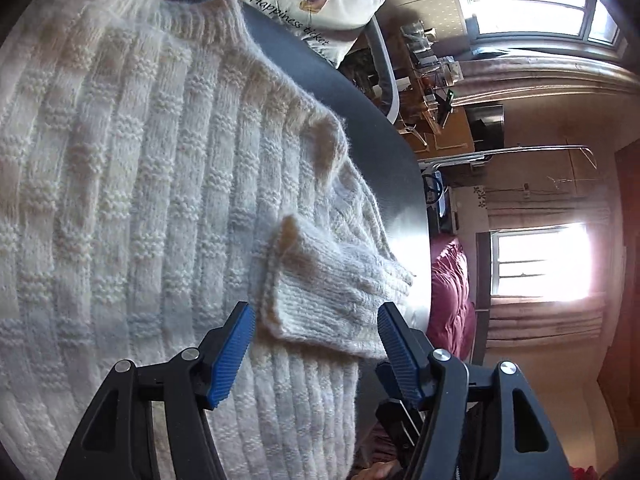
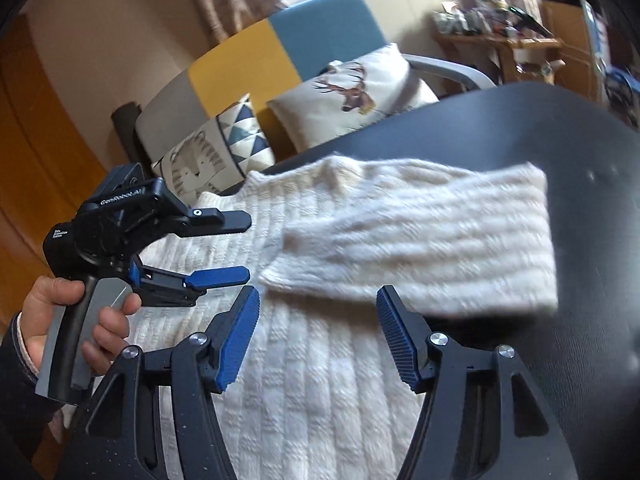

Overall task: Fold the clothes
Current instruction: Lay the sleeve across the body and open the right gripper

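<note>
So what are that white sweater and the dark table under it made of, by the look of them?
The sweater looks like chunky knitted wool or a wool-like yarn: raised ribs, blocks of bumpy stitches and a fuzzy halo along the edges. The table seems smooth and hard, dark with a soft sheen where window light reflects; whether it is painted wood, laminate or plastic I cannot tell.

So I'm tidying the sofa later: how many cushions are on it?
3: a deer cushion on the right, a triangle-print one in the middle, and a tiger-face one on the left. More may be hidden.
</note>
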Demonstrator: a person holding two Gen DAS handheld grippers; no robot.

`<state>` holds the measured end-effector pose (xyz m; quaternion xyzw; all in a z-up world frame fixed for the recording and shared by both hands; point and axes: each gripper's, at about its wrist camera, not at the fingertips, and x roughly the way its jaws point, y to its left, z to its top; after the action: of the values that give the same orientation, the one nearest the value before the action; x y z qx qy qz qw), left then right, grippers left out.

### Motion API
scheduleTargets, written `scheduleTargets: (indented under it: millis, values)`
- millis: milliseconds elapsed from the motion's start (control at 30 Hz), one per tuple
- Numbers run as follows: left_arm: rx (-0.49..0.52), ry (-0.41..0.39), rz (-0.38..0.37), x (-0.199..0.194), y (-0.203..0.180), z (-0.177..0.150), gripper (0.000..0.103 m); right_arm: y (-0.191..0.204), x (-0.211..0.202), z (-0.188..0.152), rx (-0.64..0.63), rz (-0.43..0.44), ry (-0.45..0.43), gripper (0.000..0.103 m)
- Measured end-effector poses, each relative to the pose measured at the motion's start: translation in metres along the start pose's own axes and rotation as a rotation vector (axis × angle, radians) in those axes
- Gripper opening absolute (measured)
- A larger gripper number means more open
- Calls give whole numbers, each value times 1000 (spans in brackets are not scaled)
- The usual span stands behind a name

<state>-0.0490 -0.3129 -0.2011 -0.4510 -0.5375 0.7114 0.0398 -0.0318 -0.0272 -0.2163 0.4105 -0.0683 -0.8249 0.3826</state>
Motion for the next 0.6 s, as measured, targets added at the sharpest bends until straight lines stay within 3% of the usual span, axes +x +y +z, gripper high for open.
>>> scheduleTargets:
  millis: [133, 367, 433, 500, 533, 600]
  values:
    - [-60, 38, 29, 21, 5, -2, 66, -8, -9, -3, 37, -1, -19, 64]
    - [-147, 43, -60, 44, -2, 12, 63, -13, -16, -8, 66, -12, -36, 64]
    - [-109, 48, -77, 49, -11, 11, 52, -17, -16, -10, 77, -22, -34, 64]
    - [-61, 55, -84, 53, -19, 7, 13, -21, -16, -13, 89, -33, -31, 64]
    - [-43, 56, -86, 52, -20, 4, 7, -23, -16, -15, 95, -38, -30, 64]
    - [-39, 32, -86, 47, -18, 5, 7, -26, -16, -17, 106, -48, -28, 64]
